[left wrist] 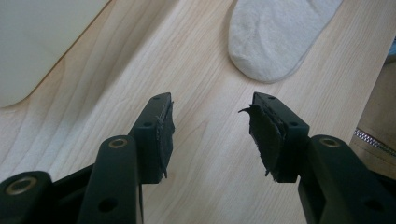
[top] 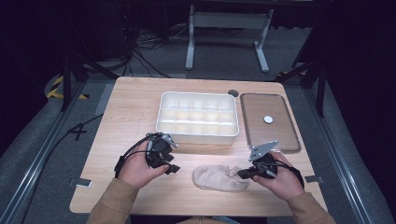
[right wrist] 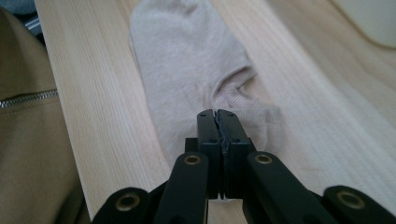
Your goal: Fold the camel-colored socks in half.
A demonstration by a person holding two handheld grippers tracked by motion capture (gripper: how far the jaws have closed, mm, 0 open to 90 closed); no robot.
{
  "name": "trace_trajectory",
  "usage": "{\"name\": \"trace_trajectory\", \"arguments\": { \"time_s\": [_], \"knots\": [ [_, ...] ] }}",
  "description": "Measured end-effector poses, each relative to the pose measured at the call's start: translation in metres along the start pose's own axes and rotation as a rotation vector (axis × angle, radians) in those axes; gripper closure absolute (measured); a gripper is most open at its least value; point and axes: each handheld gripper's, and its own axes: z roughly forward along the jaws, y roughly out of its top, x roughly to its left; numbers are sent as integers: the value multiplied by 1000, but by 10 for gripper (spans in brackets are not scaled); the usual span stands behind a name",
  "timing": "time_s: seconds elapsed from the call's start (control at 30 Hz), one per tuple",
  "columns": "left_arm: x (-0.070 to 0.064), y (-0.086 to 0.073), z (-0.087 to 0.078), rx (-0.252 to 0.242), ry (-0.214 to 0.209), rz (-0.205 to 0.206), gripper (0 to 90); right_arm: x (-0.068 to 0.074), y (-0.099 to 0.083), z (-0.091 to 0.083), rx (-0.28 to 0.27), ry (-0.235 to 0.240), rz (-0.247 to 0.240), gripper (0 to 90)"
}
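Observation:
A beige ankle sock [top: 219,177] [left wrist: 275,37] [right wrist: 187,70] lies flat on the wooden table near the front edge. My right gripper [top: 243,174] [right wrist: 218,114] is at the sock's right end, its jaws shut on the fabric by the cuff opening. My left gripper [top: 173,169] [left wrist: 212,100] is held just left of the sock, above bare wood. It stands open with nothing between the jaws, and the sock's toe end lies a short way ahead of its tips.
A white compartment box [top: 161,116] [left wrist: 37,46] [right wrist: 373,18] sits behind both grippers at mid-table. To its right lies a brown tray [top: 261,107] holding a small white disc [top: 268,119]. A tan sleeve and jacket lie along the near table edge.

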Motion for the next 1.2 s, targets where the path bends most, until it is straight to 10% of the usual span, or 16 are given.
{"name": "trace_trajectory", "arguments": {
  "time_s": [0.77,1.2],
  "knots": [
    [-16,14,39,53,-39,63,490,7,-1,31,109,-31,-11,899],
    [-16,16,46,61,-44,55,492,10,6,40,80,-29,-43,899]
  ]
}}
